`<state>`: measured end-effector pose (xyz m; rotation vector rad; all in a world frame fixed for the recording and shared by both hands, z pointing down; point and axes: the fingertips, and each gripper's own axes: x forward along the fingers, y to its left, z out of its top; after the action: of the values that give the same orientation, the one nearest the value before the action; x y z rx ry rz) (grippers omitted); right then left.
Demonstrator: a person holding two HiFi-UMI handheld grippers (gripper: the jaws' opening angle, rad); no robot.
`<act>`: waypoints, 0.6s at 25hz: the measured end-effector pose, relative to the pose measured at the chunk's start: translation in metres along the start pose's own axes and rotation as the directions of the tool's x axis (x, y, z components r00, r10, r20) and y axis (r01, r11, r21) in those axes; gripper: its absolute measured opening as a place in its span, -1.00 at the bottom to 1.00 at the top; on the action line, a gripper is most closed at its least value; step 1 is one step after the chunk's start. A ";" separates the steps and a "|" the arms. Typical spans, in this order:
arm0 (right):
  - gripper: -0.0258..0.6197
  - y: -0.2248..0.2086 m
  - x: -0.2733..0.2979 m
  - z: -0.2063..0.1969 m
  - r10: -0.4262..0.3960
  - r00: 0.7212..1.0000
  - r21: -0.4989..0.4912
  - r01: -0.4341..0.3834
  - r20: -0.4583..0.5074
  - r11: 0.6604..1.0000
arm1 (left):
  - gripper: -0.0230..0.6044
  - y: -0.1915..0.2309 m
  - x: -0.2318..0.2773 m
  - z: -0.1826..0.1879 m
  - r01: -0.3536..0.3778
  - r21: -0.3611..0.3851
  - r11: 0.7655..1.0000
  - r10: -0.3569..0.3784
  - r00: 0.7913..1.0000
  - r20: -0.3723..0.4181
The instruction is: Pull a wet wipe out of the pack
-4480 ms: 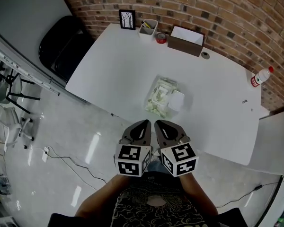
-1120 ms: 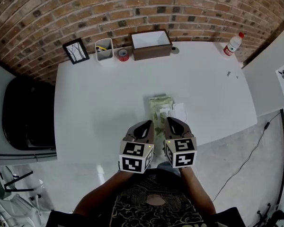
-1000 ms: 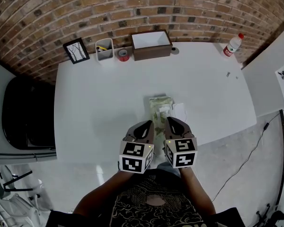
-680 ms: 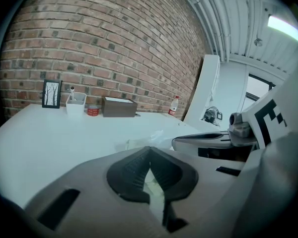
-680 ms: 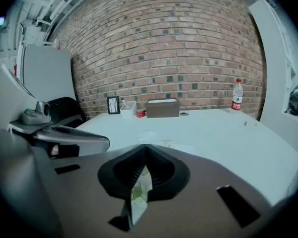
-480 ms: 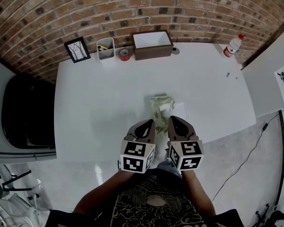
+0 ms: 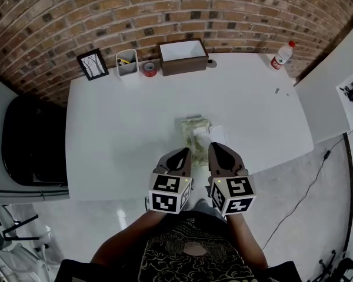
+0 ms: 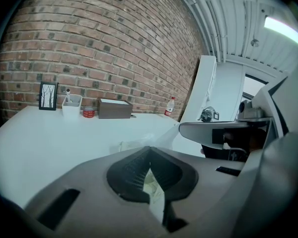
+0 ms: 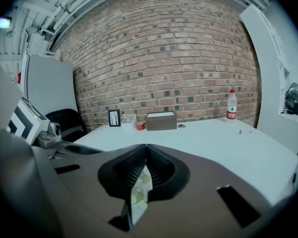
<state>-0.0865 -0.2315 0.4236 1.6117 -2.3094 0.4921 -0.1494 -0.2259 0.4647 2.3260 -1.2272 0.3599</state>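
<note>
The green-and-white wet wipe pack [image 7: 195, 133] lies flat on the white table [image 7: 123, 116], with its white lid flap [image 7: 217, 135] open to the right. Both grippers hover side by side at the table's near edge, just short of the pack. My left gripper [image 7: 185, 152] is shut and empty; in the left gripper view its jaws [image 8: 148, 148] meet, and the pack [image 8: 131, 145] shows beyond them. My right gripper [image 7: 214, 147] is likewise shut with nothing held. Its tips [image 9: 145, 146] touch, and a bit of the pack [image 9: 139, 188] shows below.
Along the brick wall at the table's back stand a picture frame [image 7: 92, 64], a white pen holder [image 7: 127, 62], a red tape roll [image 7: 149, 69], a brown box [image 7: 182, 56] and a bottle [image 7: 280, 54]. A black chair [image 7: 32, 140] sits left of the table.
The person has come round from the table's corner to face it squarely, bringing both grippers up to the pack. In the last second the right gripper shifted slightly. Both stayed shut.
</note>
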 end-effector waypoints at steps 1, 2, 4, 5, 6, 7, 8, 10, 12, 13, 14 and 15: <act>-0.87 0.000 -0.003 0.001 0.004 1.000 0.001 -0.004 0.000 1.000 | -0.89 -0.002 -0.002 0.001 -0.002 0.003 1.000 0.002 1.000 0.002; -0.87 -0.001 -0.006 0.000 0.009 1.000 0.003 -0.009 -0.005 1.000 | -0.89 -0.005 -0.003 0.001 -0.006 0.008 1.000 0.006 1.000 0.005; -0.87 -0.002 -0.012 -0.002 0.021 1.000 -0.002 -0.021 -0.015 1.000 | -0.89 -0.010 -0.005 0.002 -0.017 0.012 1.000 0.017 1.000 0.014; -0.87 -0.004 -0.015 -0.002 0.024 1.000 -0.006 -0.024 -0.013 1.000 | -0.89 -0.012 -0.005 0.002 -0.022 0.011 1.000 0.022 1.000 0.017; -0.87 -0.005 -0.018 -0.002 0.026 1.000 -0.010 -0.026 -0.005 1.000 | -0.89 -0.015 -0.006 0.002 -0.028 0.008 1.000 0.027 0.999 0.020; -0.87 -0.006 -0.021 0.000 0.029 1.000 -0.014 -0.029 0.007 0.999 | -0.89 -0.017 -0.007 0.002 -0.034 0.007 0.999 0.034 0.999 0.023; -0.87 -0.006 -0.023 0.002 0.035 0.999 -0.019 -0.034 0.018 0.999 | -0.89 -0.019 -0.008 0.002 -0.042 0.006 0.999 0.041 0.999 0.027; -0.87 -0.006 -0.029 0.004 0.050 0.998 -0.032 -0.050 0.025 0.998 | -0.89 -0.024 -0.012 0.002 -0.055 0.002 0.998 0.055 0.998 0.036; -0.86 -0.006 -0.036 0.001 0.068 0.998 -0.043 -0.068 0.012 0.997 | -0.89 -0.031 -0.015 0.000 -0.064 0.002 0.998 0.064 0.997 0.042; -0.87 -0.007 -0.040 -0.001 0.075 0.997 -0.047 -0.075 0.004 0.996 | -0.89 -0.035 -0.017 -0.002 -0.068 0.003 0.998 0.068 0.997 0.045; -0.87 -0.007 -0.043 -0.002 0.081 0.997 -0.051 -0.081 0.000 0.995 | -0.89 -0.039 -0.019 -0.003 -0.072 0.005 0.997 0.072 0.996 0.047; -0.87 -0.007 -0.046 -0.002 0.087 0.996 -0.054 -0.086 0.001 0.995 | -0.89 -0.042 -0.020 -0.003 -0.077 0.004 0.997 0.077 0.996 0.049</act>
<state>-0.0644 -0.1940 0.4073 1.4944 -2.3821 0.4425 -0.1262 -0.1897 0.4464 2.3094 -1.3439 0.3350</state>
